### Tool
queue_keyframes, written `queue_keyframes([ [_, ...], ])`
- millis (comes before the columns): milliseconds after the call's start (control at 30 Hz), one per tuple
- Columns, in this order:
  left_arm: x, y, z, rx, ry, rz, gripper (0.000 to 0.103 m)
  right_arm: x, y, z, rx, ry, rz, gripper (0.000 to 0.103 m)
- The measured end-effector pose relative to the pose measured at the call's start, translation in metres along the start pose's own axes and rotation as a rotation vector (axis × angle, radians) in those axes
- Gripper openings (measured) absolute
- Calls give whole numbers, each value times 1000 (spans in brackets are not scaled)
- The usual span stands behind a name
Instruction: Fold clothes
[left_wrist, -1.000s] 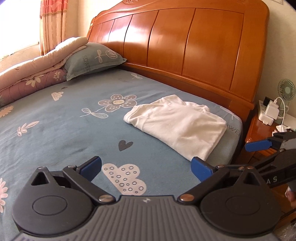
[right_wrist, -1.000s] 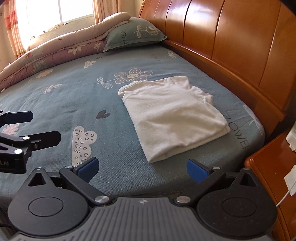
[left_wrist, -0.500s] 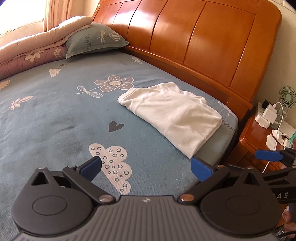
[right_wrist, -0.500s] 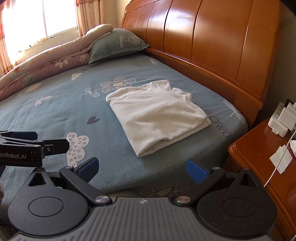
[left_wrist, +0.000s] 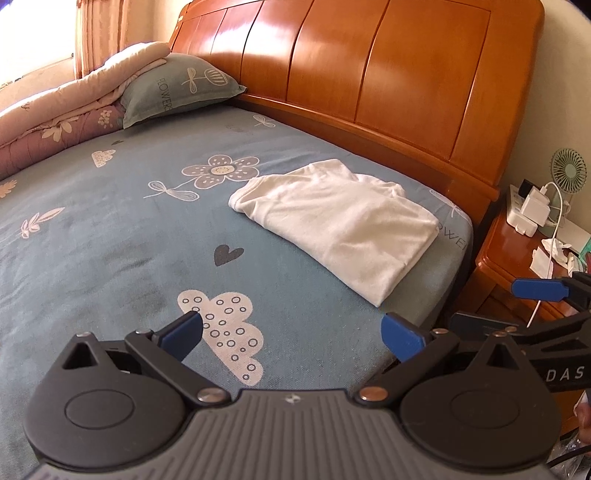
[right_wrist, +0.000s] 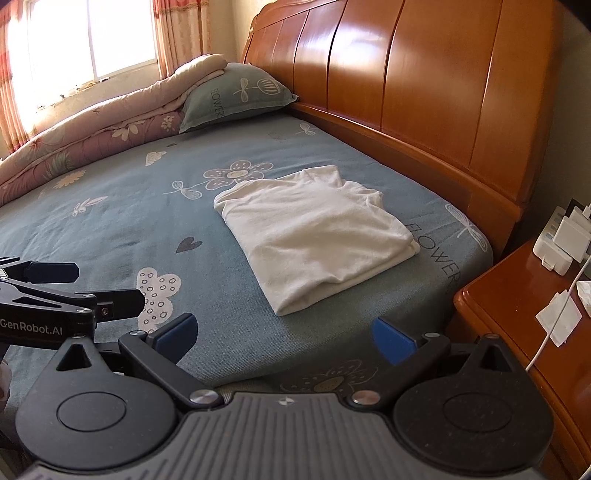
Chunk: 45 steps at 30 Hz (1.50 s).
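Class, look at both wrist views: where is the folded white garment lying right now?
The folded white garment lies on the blue sheet near the headboard, beside the printed flower.

Daylight is pouring in through the window (right_wrist: 88, 37) at the upper left of the right wrist view, blowing it out to near white and glowing through the curtain (right_wrist: 177, 33). The glossy headboard (left_wrist: 369, 74) is throwing back broad pale glare streaks. The blue sheet (right_wrist: 147, 206) is lying evenly lit with soft shadows. Both views are looking sharp, though fisheye distortion is bending straight edges and darkening the corners.
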<state>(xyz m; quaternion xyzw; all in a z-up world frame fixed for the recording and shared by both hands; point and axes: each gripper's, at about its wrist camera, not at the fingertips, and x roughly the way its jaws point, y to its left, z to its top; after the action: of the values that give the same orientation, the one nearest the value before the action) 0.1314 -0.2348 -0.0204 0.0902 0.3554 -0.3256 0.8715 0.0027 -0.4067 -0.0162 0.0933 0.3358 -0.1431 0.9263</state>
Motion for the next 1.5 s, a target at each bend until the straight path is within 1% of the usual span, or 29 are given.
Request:
queue_keyframes([
  [67, 0, 1, -2, 1, 6, -3, 102, 0, 0, 0, -5, 0, -3, 103],
  [233, 0, 6, -5, 15, 17, 39, 102, -1, -5, -1, 5, 1, -14, 103],
  [367, -2, 9, -6, 9, 16, 34, 102, 1, -7, -2, 11, 4, -19, 103],
  [633, -2, 2, -6, 27, 28, 40, 102, 3, -8, -3, 12, 9, -8, 103],
  [867, 0, 1, -7, 22, 41, 42, 102, 6, -8, -3, 10, 22, -7, 103],
  [1500, -3, 0, -6, 21, 43, 47, 102, 8, -5, -2, -2, 37, 8, 103],
])
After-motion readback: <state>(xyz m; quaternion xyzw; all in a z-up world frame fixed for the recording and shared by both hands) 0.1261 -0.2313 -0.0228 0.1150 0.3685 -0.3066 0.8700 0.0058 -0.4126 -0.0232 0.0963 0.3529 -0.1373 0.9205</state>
